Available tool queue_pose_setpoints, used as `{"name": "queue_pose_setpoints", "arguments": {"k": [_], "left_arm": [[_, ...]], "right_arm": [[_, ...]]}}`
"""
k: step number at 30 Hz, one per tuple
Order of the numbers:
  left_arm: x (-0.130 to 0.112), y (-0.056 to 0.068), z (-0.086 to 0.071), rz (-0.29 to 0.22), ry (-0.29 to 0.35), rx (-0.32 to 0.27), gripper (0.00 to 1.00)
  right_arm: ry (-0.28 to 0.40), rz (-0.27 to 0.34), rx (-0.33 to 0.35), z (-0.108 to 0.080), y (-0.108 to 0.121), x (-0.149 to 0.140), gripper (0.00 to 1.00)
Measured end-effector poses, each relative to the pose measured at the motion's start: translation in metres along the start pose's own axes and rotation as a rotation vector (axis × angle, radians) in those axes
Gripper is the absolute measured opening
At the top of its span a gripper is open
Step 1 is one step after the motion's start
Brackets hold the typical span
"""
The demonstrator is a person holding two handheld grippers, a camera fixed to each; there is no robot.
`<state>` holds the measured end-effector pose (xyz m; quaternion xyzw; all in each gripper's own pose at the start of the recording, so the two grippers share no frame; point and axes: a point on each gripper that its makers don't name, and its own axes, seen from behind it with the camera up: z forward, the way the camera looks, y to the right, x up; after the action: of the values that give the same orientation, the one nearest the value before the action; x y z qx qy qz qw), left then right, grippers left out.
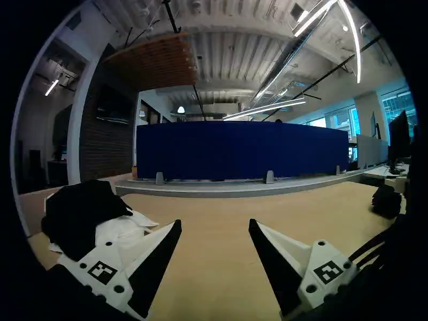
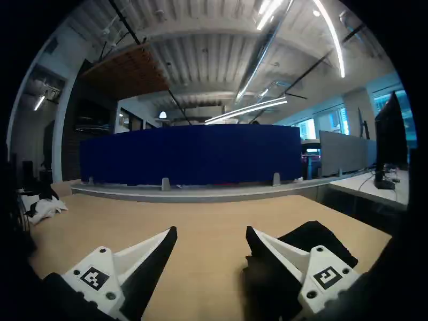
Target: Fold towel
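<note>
The left claw (image 1: 214, 224) stands wide, with nothing between its two white, black-edged fingers, and it hangs low over the pale wooden bench (image 1: 214, 203). Each finger carries a square black-and-white coded marker (image 1: 101, 272) near its base, a block pattern rather than letters. In the left gripper view, just beyond the left-hand finger, a dark heap (image 1: 80, 214) of black fabric lies crumpled on top of a white cloth (image 1: 125, 227), whose edges stick out beneath it onto the bench. Well apart, at the far right of the bench, sits a smaller dark bundle (image 1: 386, 200).

The right claw (image 2: 210, 231) is also spread wide and grips nothing. Its fingers bear the same kind of square coded marker (image 2: 327, 278). In the right gripper view the black towel (image 2: 321, 238) lies flat on the bench, under and just behind the right-hand finger. Dark fabric also shows below that finger's inner edge. I cannot tell whether the finger touches the cloth. The left-hand finger is over bare wood.

Far off to the left in this view, a small pile of white and black fabric (image 2: 45, 207) rests near the bench's edge.

Across the back of the bench runs a long blue partition (image 2: 187, 155) on grey feet. To the right, a dark monitor (image 2: 390, 139) stands on a white desk (image 2: 369, 187). Overhead are strip lights (image 2: 331, 37) and bare ceiling ducts.
</note>
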<state>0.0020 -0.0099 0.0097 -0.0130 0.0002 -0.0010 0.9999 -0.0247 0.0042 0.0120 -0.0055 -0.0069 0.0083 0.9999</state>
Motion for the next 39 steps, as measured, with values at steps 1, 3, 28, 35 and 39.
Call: {"name": "queue_pose_setpoints", "arguments": {"k": [1, 3, 28, 35, 39], "left_arm": [[-0.0001, 0.0, 0.0, 0.0, 0.0, 0.0, 0.93], [-0.0002, 0.0, 0.0, 0.0, 0.0, 0.0, 0.93], [-0.0001, 0.0, -0.0005, 0.0, 0.0, 0.0, 0.93], [0.0, 0.0003, 0.0, 0.0, 0.0, 0.0, 0.93], [0.0002, 0.0006, -0.0002, 0.0, 0.0, 0.0, 0.93]], "right_arm": [[0.0, -0.003, -0.001, 0.0, 0.0001, -0.0004, 1.0], [0.001, -0.01, -0.002, -0.0003, -0.0001, -0.0014, 1.0], [0.024, -0.03, 0.005, -0.0065, -0.0031, -0.003, 1.0], [0.024, -0.031, 0.005, -0.0068, -0.0022, -0.0032, 1.0], [0.024, -0.03, 0.004, -0.0069, -0.0023, -0.0045, 1.0]]}}
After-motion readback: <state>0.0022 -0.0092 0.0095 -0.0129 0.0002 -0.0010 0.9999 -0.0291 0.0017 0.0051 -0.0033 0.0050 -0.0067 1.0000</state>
